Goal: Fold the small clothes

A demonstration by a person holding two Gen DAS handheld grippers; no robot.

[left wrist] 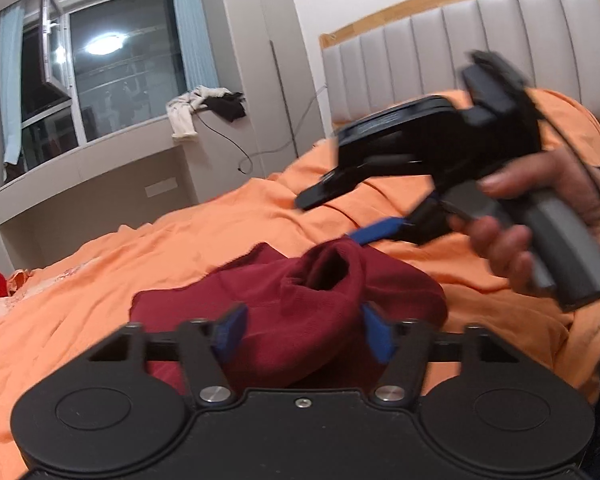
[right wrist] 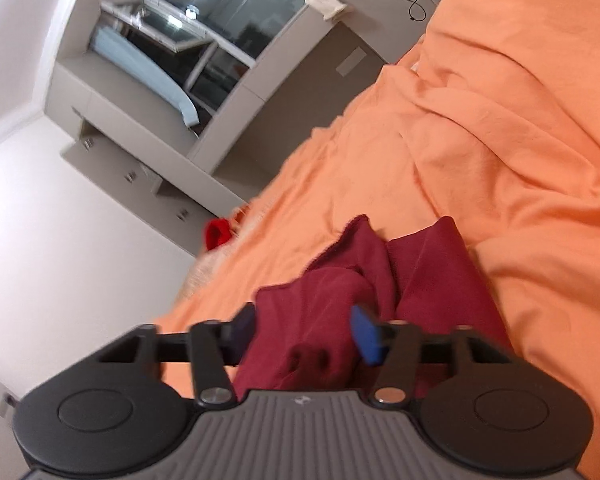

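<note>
Orange bedsheet (left wrist: 100, 280), rumpled, across the whole bed below a grey padded headboard (left wrist: 460, 48). Dark red garment (left wrist: 300, 308) bunched on the sheet, just ahead of both tools. Left gripper (left wrist: 302, 334) low over the cloth, jaws parted, blue pads (left wrist: 230, 330) on either side of a raised fold, not pinching it. Right gripper (right wrist: 306, 334) tilted above the same garment, jaws likewise spread, cloth between them. Held in a hand (left wrist: 540, 216). Small bright red item (right wrist: 218, 232) near the bed's far edge.
</note>
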